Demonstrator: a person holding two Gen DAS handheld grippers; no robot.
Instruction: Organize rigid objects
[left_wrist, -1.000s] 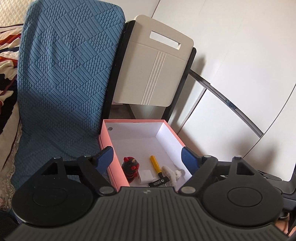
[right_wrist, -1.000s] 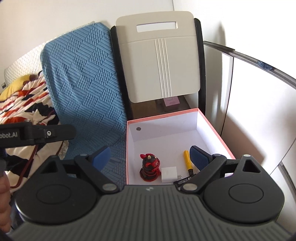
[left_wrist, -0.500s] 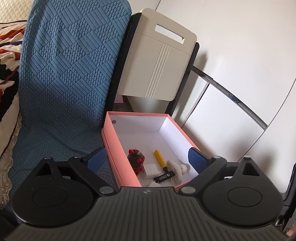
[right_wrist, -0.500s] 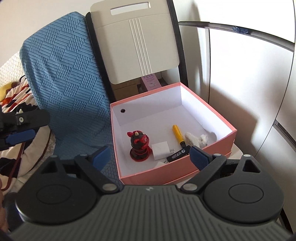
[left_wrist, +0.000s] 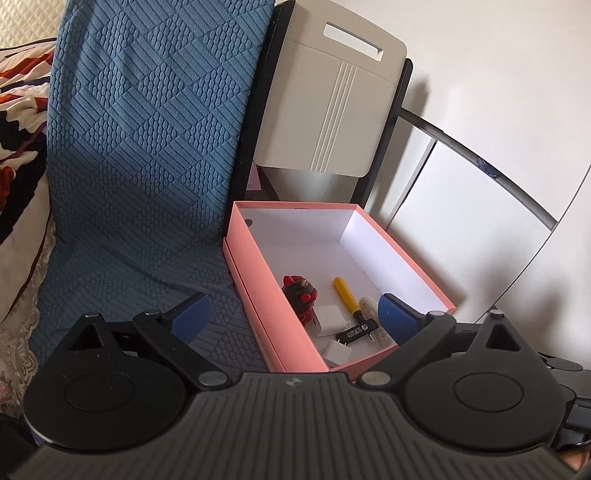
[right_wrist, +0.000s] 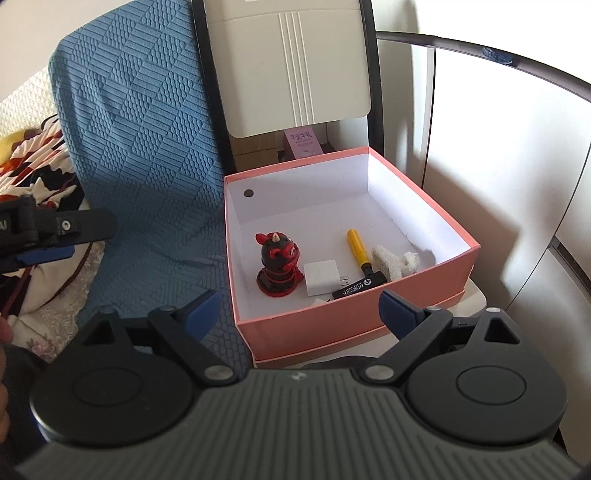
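An open pink box with a white inside holds a black and red figurine, a white charger cube, a yellow-handled black tool and a white fluffy piece. The same box, figurine, cube and tool show in the left wrist view, with a second white cube by the near wall. My right gripper is open and empty, in front of the box. My left gripper is open and empty above the box's near left corner; it also shows in the right wrist view.
A blue quilted cover lies left of the box. A cream folding chair back in a black frame stands behind it. White cabinet panels are on the right. A patterned blanket lies far left.
Both grippers have drawn back and risen, so the box shows more fully from above. Both stay open and empty. The things in the box have not moved.
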